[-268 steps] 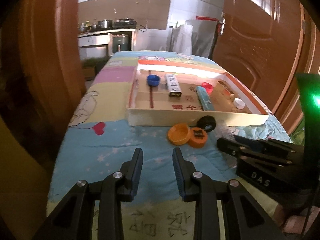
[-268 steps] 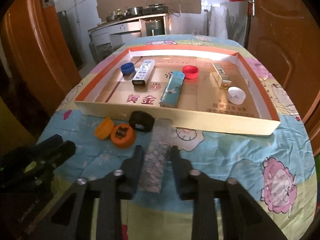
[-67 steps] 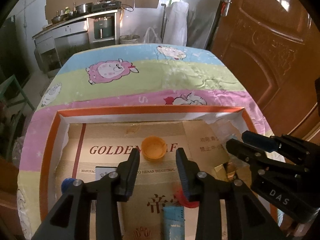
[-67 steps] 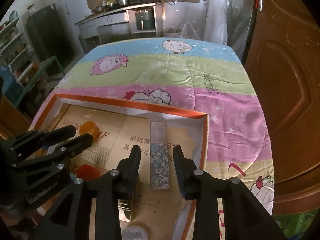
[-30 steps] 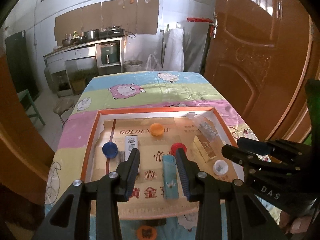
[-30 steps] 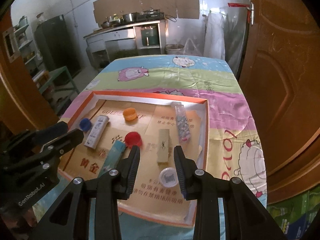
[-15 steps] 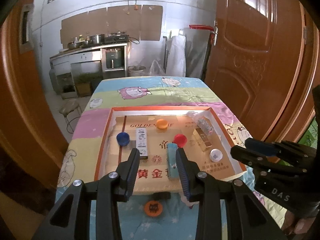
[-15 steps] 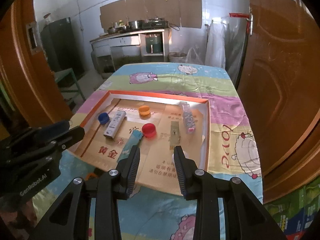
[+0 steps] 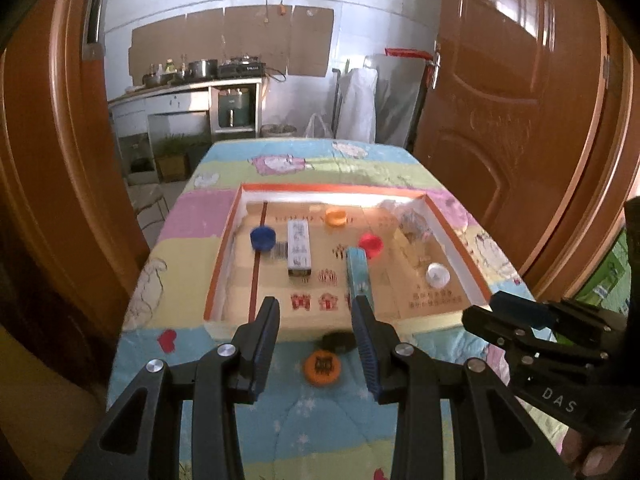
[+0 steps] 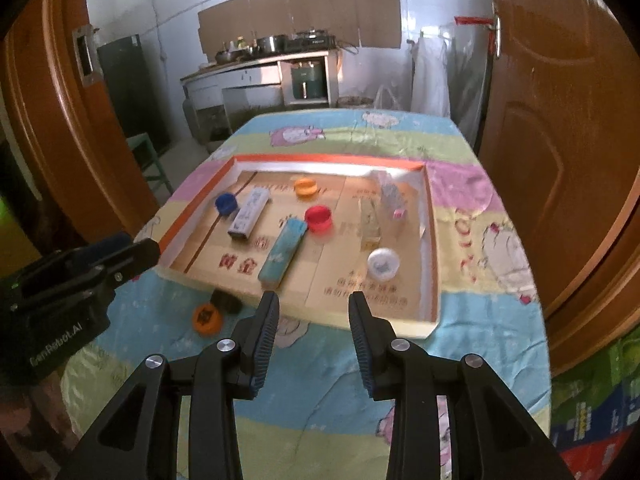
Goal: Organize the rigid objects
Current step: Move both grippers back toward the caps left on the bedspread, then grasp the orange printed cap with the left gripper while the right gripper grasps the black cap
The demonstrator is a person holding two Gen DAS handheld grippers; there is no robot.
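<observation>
A shallow cardboard tray with an orange rim [image 9: 224, 240] [image 10: 196, 196] lies on the table. In it are a blue cap [image 9: 262, 237], a white box [image 9: 299, 249], an orange cap [image 9: 335, 216], a red cap [image 9: 371, 243], a blue box [image 9: 359, 276], a white cap [image 9: 437, 273] and a clear patterned box [image 10: 391, 198]. An orange disc [image 9: 321, 366] [image 10: 206, 318] and a black cap [image 9: 338, 341] lie on the cloth in front of the tray. My left gripper [image 9: 316, 320] is open and empty, above the disc. My right gripper [image 10: 313, 312] is open and empty at the tray's near edge.
The table has a cartoon-print cloth [image 10: 480, 320]. Brown wooden doors [image 9: 520, 120] stand close on both sides. A kitchen counter [image 9: 192, 92] with pots is at the back. A green stool [image 10: 148, 160] stands left of the table.
Both grippers have pulled back and down from over the tray toward the table's near end. The orange cap and the clear patterned box, once outside or held, lie in the tray.
</observation>
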